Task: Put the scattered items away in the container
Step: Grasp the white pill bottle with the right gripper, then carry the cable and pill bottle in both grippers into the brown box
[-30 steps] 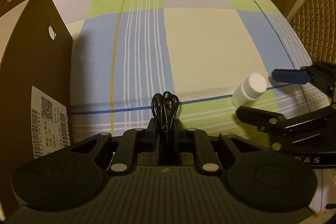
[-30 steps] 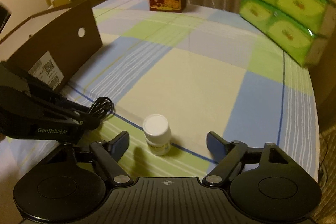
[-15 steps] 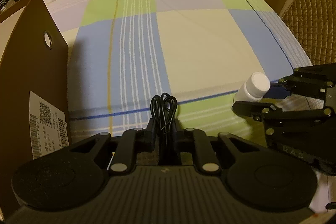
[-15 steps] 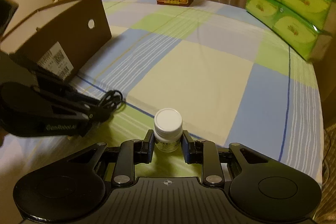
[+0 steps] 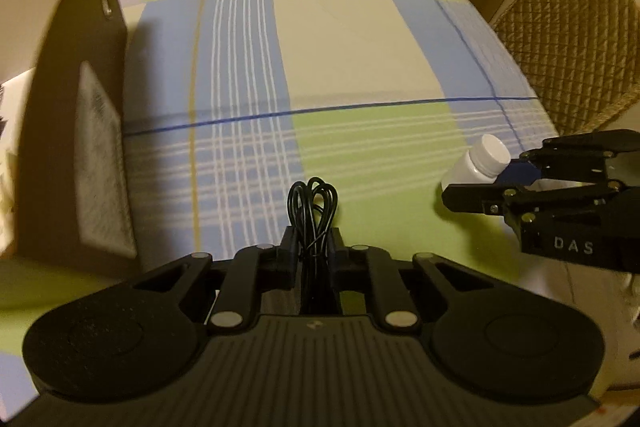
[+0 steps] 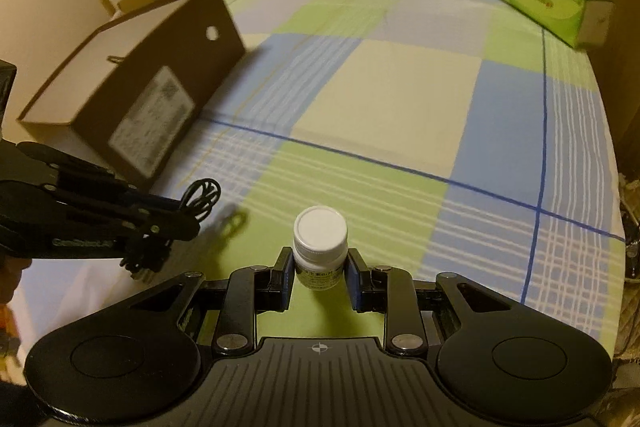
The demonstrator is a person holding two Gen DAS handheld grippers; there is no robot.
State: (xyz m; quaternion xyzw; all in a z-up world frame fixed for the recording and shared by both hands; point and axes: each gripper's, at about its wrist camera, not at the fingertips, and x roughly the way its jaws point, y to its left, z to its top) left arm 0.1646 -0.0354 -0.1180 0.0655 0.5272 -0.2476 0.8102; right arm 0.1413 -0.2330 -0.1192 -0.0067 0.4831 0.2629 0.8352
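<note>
Right tool point(image 6: 318, 277) is clamping the light, rigid pill bottle point(image 6: 320, 247) mid-body; left tool point(image 5: 312, 251) is pinching the limp coiled cable point(image 5: 313, 211).

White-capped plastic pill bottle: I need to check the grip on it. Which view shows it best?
The right wrist view: the white-capped plastic pill bottle stands centred and upright between the right gripper pads. The left wrist view shows it side-on at the edge, partly hidden.

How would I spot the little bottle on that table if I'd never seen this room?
Find the checked tablecloth, with the brown cardboard box at its left. At the near edge, the right gripper clamps a small white pill bottle. Unlike the coiled black cable nearby, it is pale, upright and screw-capped.
</note>
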